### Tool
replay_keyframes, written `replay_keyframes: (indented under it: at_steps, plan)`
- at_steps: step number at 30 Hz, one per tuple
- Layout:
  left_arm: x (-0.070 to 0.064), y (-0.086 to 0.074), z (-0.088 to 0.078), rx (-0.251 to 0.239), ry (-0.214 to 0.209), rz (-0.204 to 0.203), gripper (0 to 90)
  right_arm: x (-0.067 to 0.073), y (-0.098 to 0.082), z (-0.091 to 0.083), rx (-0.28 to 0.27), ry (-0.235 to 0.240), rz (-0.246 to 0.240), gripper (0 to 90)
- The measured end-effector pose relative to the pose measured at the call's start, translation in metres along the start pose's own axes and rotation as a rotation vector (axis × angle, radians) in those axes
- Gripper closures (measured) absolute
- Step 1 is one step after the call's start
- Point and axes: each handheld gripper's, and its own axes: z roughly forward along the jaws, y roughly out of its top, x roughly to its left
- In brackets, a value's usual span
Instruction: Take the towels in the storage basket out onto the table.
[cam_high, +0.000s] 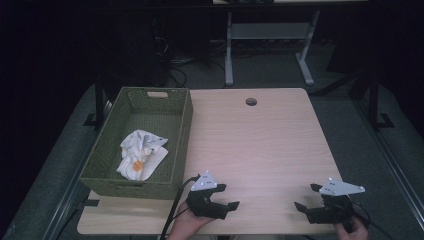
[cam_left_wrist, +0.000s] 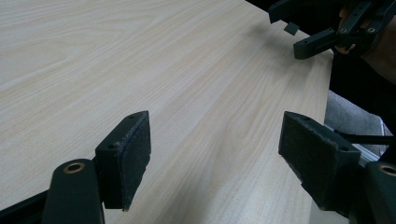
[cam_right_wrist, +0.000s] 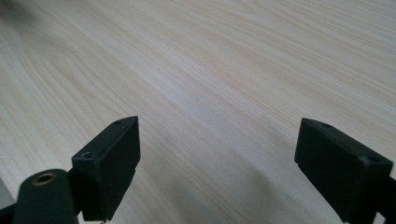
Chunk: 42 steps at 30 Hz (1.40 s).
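Table bare wood | left tongs point right, agape | right tongs point left, agape

No text, label or number can be read anywhere.

Left gripper: black body, grey three-cornered plate with white dots on top, black cable trailing behind. Right gripper: same build. Jaw arms carry brass-ringed holes; pads are dark, rough-faced blocks.
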Motion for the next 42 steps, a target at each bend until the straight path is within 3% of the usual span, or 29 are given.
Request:
replay_keyframes:
  at_steps: [18,32,42]
  plan:
    - [0.001,0.003,-0.005,-0.013,0.019,0.012,25.2,0.009,0.004,0.004,0.004,0.007,-0.017,14.0]
    - [-0.007,0.015,-0.016,-0.019,0.016,0.079,25.1,0.014,0.006,0.004,0.001,0.009,-0.029,13.9]
    - [-0.006,0.027,-0.019,-0.017,0.016,0.105,25.0,0.012,0.004,0.003,-0.004,0.003,-0.021,13.9]
